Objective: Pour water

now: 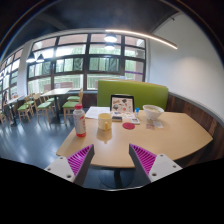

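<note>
A clear bottle with a red label and white cap [79,120] stands on the light wooden table [150,135], beyond my left finger. Just right of it stands a pale yellow cup [105,122]. Further right sits a white bowl-shaped cup [152,113], with a small red round thing [128,126] on the table between the two cups. My gripper [112,161] is open, short of the table's near edge, with its purple pads [144,158] spread wide and nothing between them.
A green bench [132,95] backs the table, with a framed black sign [121,103] standing before it. Tables and chairs [40,104] fill the room at the left, under large windows [90,62]. Dark floor lies below the table.
</note>
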`<state>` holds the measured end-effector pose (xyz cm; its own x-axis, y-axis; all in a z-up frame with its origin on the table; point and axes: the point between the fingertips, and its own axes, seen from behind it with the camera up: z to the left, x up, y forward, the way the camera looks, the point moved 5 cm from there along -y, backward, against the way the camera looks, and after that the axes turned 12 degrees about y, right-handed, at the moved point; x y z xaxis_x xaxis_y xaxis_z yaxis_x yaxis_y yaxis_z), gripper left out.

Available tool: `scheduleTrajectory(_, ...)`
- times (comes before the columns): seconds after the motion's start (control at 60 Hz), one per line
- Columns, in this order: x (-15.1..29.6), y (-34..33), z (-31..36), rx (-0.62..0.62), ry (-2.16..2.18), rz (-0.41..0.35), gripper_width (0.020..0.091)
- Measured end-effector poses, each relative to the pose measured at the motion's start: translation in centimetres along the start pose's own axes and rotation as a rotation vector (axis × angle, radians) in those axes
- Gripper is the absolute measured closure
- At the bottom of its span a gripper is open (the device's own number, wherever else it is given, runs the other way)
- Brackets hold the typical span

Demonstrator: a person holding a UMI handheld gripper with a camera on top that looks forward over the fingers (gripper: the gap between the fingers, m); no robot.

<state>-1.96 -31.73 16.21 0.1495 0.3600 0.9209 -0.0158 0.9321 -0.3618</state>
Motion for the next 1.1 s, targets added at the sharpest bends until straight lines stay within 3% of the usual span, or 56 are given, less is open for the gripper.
scheduleTrajectory(0.317, -0.2, 2.1, 0.3, 0.005, 0.007, 0.007, 0.0319)
scheduleTrajectory(0.567, -2.2, 10.4, 8.9, 0.137, 0.013, 0.031, 0.0316)
scheduleTrajectory(0.733, -1.8, 18.6, 15.1, 0.146, -0.009, -0.024, 0.0324)
scheduleTrajectory(1.0, -0.1, 27.4, 18.1, 0.095, -0.019, -0.103, 0.0336)
scheduleTrajectory(1.05, 0.1, 28.5, 18.6, 0.097, -0.04, -0.116, 0.0381)
scheduleTrajectory(1.083, 0.0, 29.7, 18.4, 0.084, -0.055, -0.119, 0.056)
scheduleTrajectory(1.1, 0.0, 30.0, 18.6, 0.084, -0.061, -0.123, 0.0595)
